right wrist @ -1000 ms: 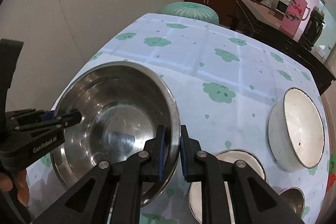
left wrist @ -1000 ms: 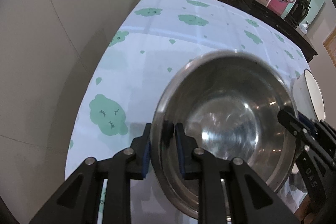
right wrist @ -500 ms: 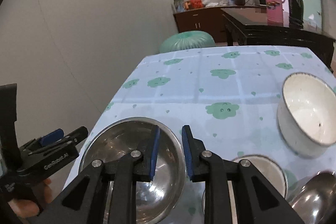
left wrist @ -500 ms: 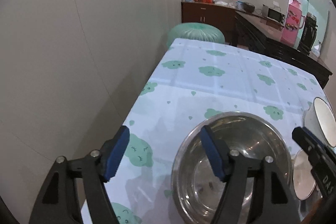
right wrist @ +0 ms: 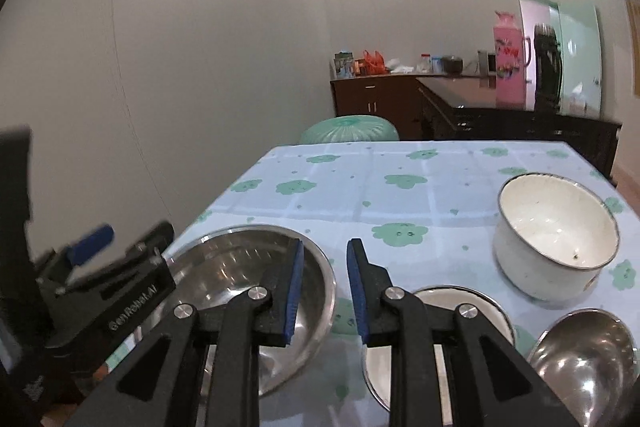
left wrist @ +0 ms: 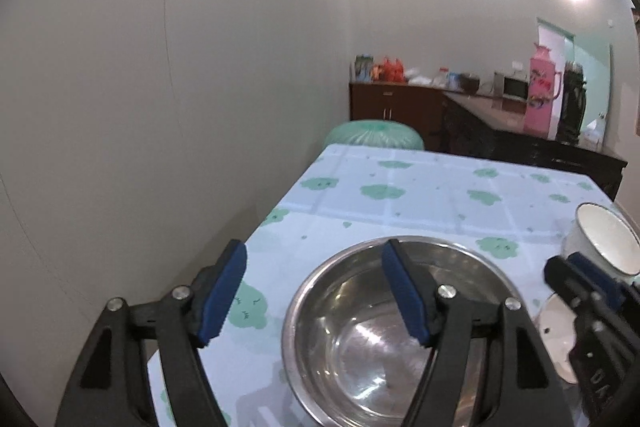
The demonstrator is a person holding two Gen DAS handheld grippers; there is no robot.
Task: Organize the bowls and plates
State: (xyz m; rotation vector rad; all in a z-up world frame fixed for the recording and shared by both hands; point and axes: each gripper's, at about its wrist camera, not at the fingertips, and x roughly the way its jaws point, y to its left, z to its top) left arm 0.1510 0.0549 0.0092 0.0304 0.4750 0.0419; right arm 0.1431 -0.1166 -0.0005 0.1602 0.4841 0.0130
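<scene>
Evidently the large round steel bowl (left wrist: 384, 339) has been set down and released, both grippers standing spread and empty above it, the left gripper (left wrist: 314, 297) wide and the right gripper (right wrist: 324, 295) narrowly, so the white enamel bowl (right wrist: 556, 235) to its right must next be approached.

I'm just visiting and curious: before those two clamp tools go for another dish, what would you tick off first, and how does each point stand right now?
1. Large steel bowl let go and resting on the tablecloth: ok.
2. Left gripper open, nothing pinched; one finger hangs over the bowl, the other outside: ok.
3. Right gripper empty, its pads apart on either side of the bowl's rim, not pressing it: ok.
4. Tall white bowl upright, standing apart from the others: ok.
5. Low white dish reachable: cannot tell, the right gripper covers part of it.
6. Second steel bowl stable: cannot tell, it is cut off at the picture's edge.
</scene>
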